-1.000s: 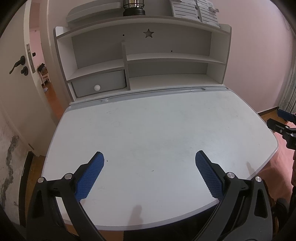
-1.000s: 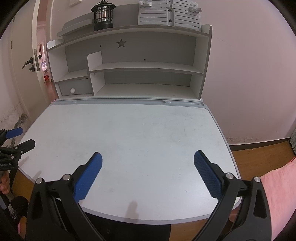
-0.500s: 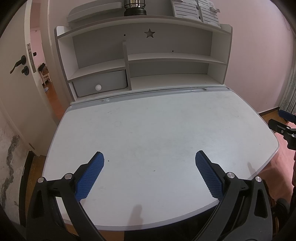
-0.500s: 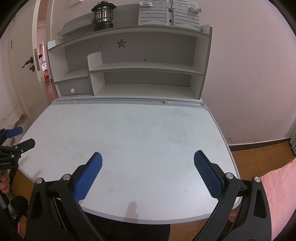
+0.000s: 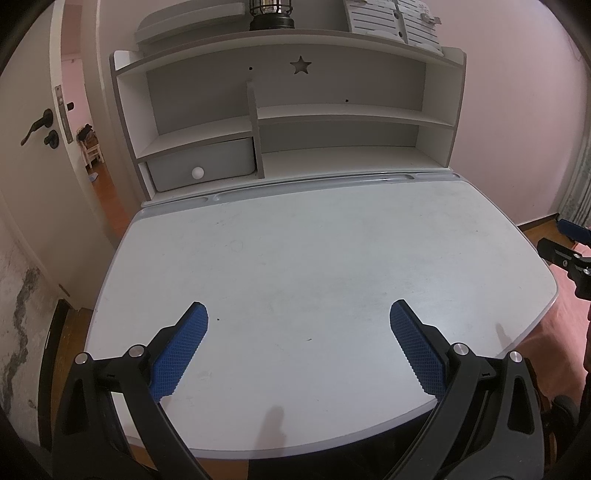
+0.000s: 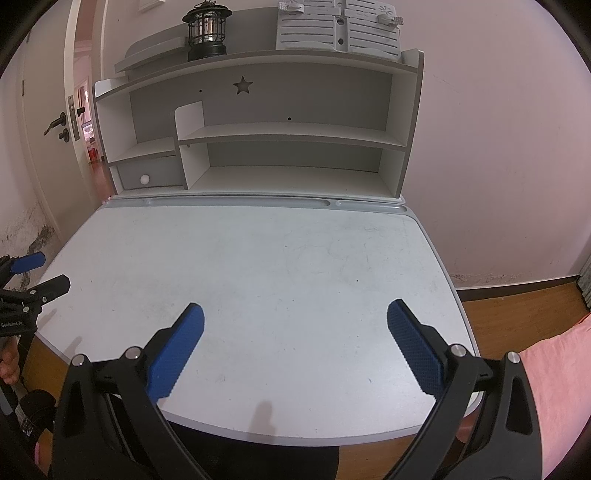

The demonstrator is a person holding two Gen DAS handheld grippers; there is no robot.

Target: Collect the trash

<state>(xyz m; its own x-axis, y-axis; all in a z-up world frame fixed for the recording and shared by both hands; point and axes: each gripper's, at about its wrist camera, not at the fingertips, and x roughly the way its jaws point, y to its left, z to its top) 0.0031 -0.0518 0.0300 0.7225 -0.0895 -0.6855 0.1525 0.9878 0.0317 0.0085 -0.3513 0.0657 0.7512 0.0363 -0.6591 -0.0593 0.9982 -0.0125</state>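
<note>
The left tongs hang over the near part of the white surface, their blue ridged pads spread wide apart with nothing between them. The right tongs hang the same way over the near edge of the surface, released, blue pads well apart and gripping nothing. In the right wrist view the left tongs show at the far left edge, beside the surface's left rim; in the left wrist view the right tongs show at the far right edge, beside its right rim. No trash shows in either view: the surface carries only scuffs and a few tiny dark specks, one near the left pad, too small to tell whether they are crumbs or marks. At the back of the surface stands a white shelf unit with a star cut-out in its back panel and a small grey drawer with a round white knob at lower left. On top of the unit sit a dark lantern and, to its right, a white slatted item. A door with a dark handle stands ajar to the left, and a wooden floor shows to the right of the surface, by the pink wall.
</note>
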